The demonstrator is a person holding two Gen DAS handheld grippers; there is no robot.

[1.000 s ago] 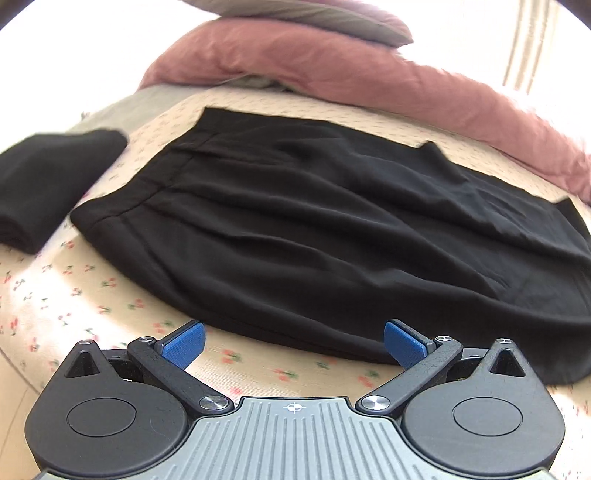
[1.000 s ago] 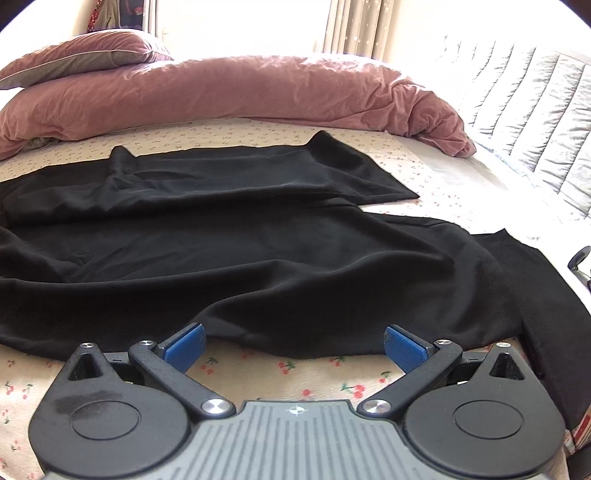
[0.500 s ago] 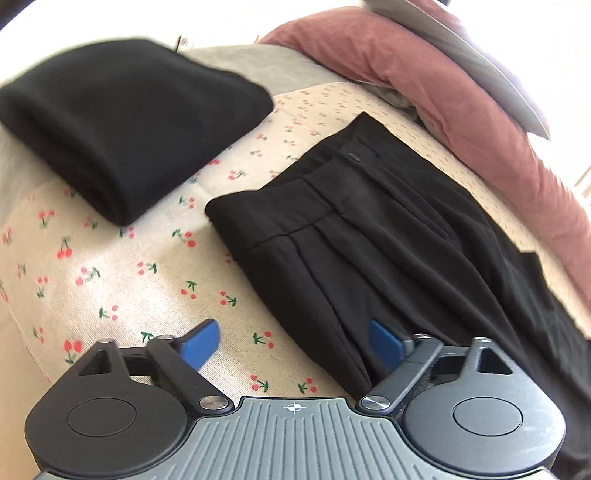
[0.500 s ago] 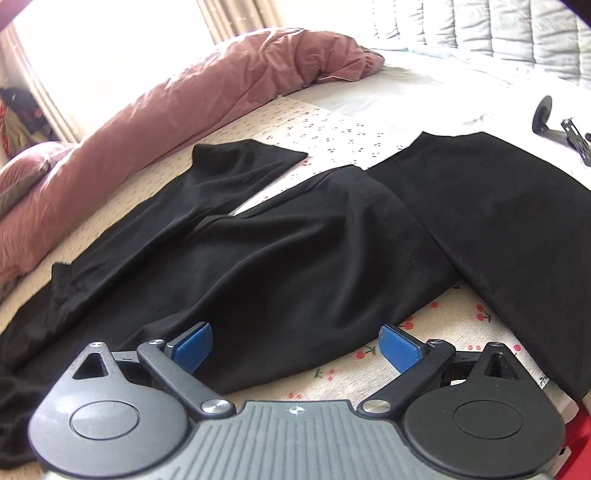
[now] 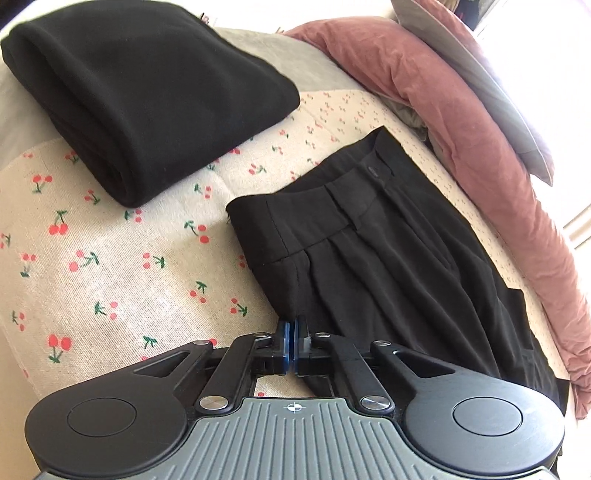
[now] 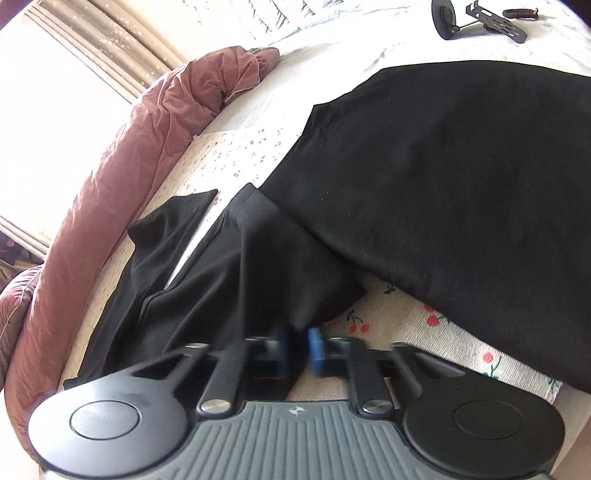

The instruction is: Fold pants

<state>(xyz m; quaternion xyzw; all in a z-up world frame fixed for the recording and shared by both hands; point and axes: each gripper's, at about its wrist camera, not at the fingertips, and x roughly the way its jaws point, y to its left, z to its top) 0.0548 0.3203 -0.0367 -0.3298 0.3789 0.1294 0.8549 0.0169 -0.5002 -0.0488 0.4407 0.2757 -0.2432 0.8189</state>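
Black pleated pants (image 5: 388,254) lie flat on the cherry-print bed sheet (image 5: 110,266), waistband at the left. My left gripper (image 5: 294,338) is shut on the near edge of the pants just below the waistband corner. In the right wrist view the pant legs (image 6: 236,266) stretch away to the left, with the near leg's hem toward me. My right gripper (image 6: 299,345) is closed on the near edge of that leg close to the hem; its blue pads are blurred, with a small gap holding cloth.
A folded black garment (image 5: 147,85) lies left of the waistband. Another flat black garment (image 6: 461,192) lies right of the hems, overlapping them. A pink duvet (image 5: 461,122) and grey pillow (image 5: 480,74) run along the far side. A black metal gadget (image 6: 476,18) lies on the white quilt.
Both grippers moved outward to the ends of the pants and went from wide open to closed on the near edge, left near the waistband, right near the hem.
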